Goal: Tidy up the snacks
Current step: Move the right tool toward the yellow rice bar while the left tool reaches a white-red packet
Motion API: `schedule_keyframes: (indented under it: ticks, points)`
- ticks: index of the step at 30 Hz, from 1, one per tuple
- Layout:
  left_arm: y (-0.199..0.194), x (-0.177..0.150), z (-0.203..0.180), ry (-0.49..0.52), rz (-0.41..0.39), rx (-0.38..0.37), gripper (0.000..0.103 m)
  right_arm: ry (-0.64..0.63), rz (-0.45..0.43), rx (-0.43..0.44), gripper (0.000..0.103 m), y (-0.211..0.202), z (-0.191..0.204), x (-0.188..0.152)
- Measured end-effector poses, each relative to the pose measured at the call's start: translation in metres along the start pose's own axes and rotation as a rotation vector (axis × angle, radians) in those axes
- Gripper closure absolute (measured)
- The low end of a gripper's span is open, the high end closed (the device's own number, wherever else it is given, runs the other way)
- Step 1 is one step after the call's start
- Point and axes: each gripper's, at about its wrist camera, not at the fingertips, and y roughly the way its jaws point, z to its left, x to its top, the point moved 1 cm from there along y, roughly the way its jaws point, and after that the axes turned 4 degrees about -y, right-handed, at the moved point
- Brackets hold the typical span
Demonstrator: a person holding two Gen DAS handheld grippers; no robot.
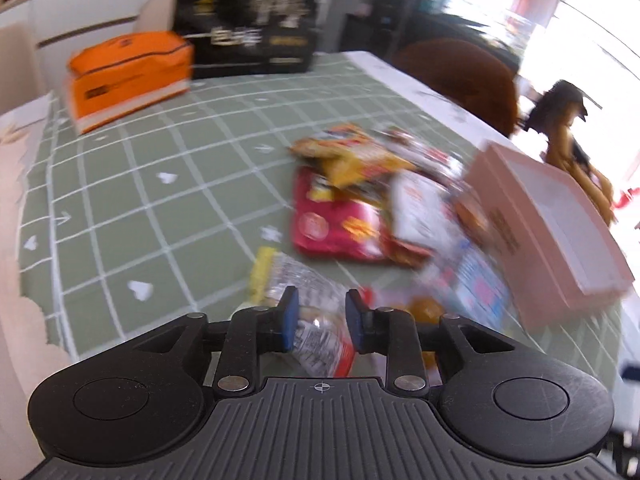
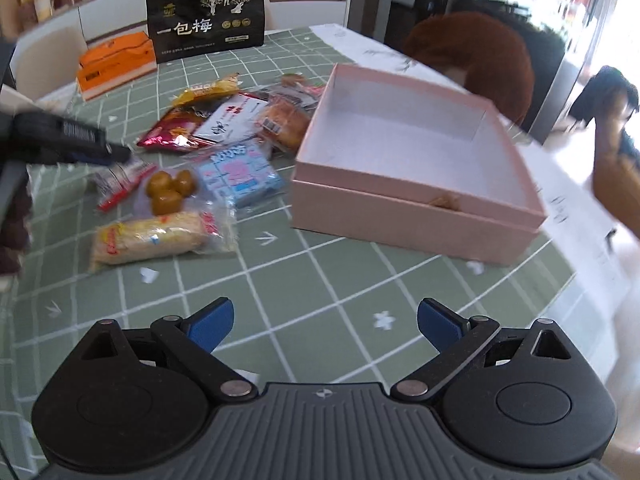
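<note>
A pile of snack packets lies on the green checked tablecloth. My left gripper hovers over a clear packet with red trim; the pads stand either side of it with a gap, not clamped. The same packet shows in the right wrist view under the left gripper. A red packet, a yellow packet and a blue box lie in the pile. An open pink box stands right of the pile, empty inside. My right gripper is open and empty above bare cloth.
A yellow wafer packet and a bag of brown balls lie nearest the right gripper. An orange box and a tall black bag stand at the table's far side. A brown chair is behind the pink box.
</note>
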Motion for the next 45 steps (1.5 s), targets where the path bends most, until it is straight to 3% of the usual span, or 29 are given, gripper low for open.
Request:
schedule_keyframes:
  ticks: [5, 9, 12, 15, 18, 20, 24, 28, 32, 36, 40, 45]
  points:
    - [-0.014, -0.023, -0.016, 0.024, 0.025, -0.106, 0.073, 0.111, 0.032, 0.129, 0.009, 0.005, -0.004, 0.012]
    - [-0.025, -0.037, -0.015, -0.015, 0.063, -0.174, 0.073, 0.182, 0.07, 0.226, 0.015, 0.019, 0.007, 0.034]
    - [-0.033, -0.041, -0.012, -0.038, 0.106, -0.204, 0.082, 0.185, 0.087, 0.243, 0.016, 0.036, 0.023, 0.048]
    - [-0.039, -0.042, -0.015, -0.024, 0.118, -0.245, 0.08, 0.162, 0.123, 0.23, 0.028, 0.053, 0.035, 0.053]
    - [-0.048, -0.031, -0.01, -0.039, 0.011, -0.164, 0.08, 0.162, 0.145, 0.236, 0.032, 0.054, 0.029, 0.047]
    - [-0.042, -0.021, -0.001, -0.084, -0.035, -0.086, 0.08, 0.127, 0.16, 0.191, 0.037, 0.055, 0.023, 0.04]
    - [-0.015, -0.012, 0.017, -0.155, -0.025, 0.009, 0.08, 0.094, 0.159, 0.097, 0.038, 0.045, 0.0, 0.018]
    - [-0.007, -0.024, 0.012, -0.139, 0.024, -0.017, 0.08, 0.149, 0.153, 0.133, 0.038, 0.03, -0.015, 0.012]
    - [-0.02, -0.045, -0.007, -0.089, 0.076, -0.043, 0.08, 0.187, 0.159, 0.232, 0.038, 0.022, -0.003, 0.023]
    - [-0.037, -0.061, -0.015, -0.076, 0.099, -0.005, 0.08, 0.24, 0.175, 0.318, 0.038, 0.036, 0.02, 0.04]
    - [-0.047, -0.07, -0.019, -0.074, 0.093, 0.031, 0.08, 0.129, 0.206, 0.263, 0.041, 0.048, 0.043, 0.042]
    - [-0.049, -0.072, -0.029, -0.04, 0.087, 0.045, 0.08, 0.047, 0.189, 0.191, 0.041, 0.039, 0.027, 0.025]
